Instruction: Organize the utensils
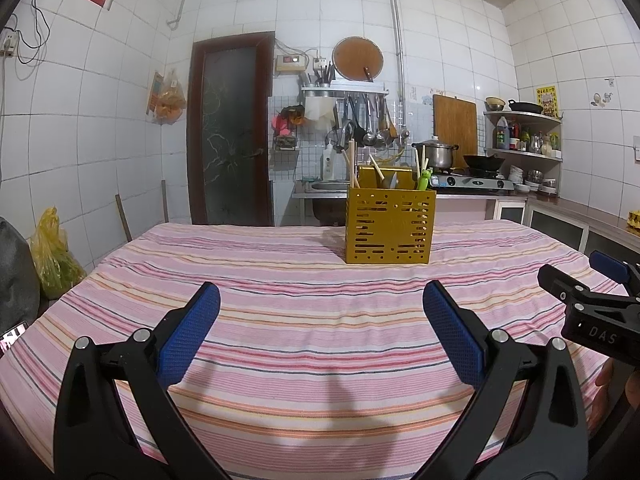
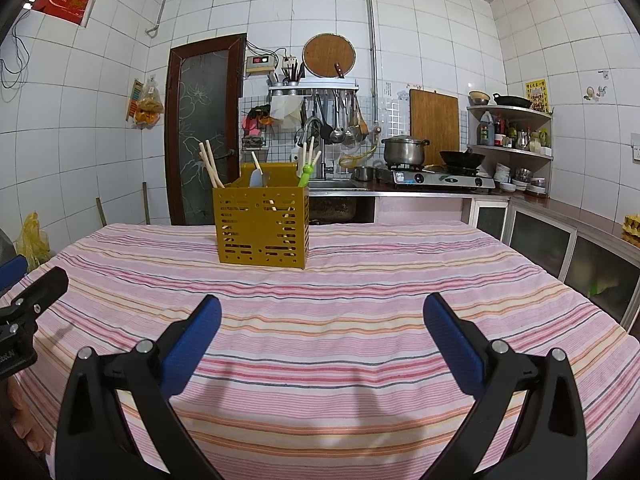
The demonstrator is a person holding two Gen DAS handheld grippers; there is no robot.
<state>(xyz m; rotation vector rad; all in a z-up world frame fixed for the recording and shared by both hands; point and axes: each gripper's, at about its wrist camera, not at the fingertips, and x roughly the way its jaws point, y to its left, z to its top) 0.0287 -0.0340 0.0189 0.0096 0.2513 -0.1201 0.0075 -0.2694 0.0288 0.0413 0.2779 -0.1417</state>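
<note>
At the far left of the room a yellow plastic bag [image 1: 54, 254] sits on the floor against the tiled wall, with a dark glass-panelled door [image 1: 230, 130] further in. The left gripper [image 1: 320, 304] hovers low over the near part of the tabletop [image 1: 300, 320], which is covered by a pink striped cloth; its blue-padded fingers [image 1: 192, 332] are spread wide apart with nothing between them. Beyond it, near the far edge of the cloth, stands the yellow perforated utensil holder [image 1: 390, 226], upright and well apart from both grippers. Wooden chopsticks [image 2: 210, 164] lean out of its left side, a pale spatula [image 2: 258, 176] rises near the middle, and a green-handled utensil [image 2: 305, 174] with more light sticks stands at its right corner. The cloth around the holder carries no loose utensils. To the right, the right gripper [image 2: 322, 316] is likewise released, its blue pads parted over bare striped fabric, level with the left one; each gripper shows at the edge of the other's view. Behind the tabletop a rack of hanging ladles [image 2: 342, 120] sits above the sink, then a steel pot [image 2: 404, 148] and a black wok [image 2: 462, 158] on the gas stove, and corner shelves [image 2: 512, 132] with bottles at the far right.
</note>
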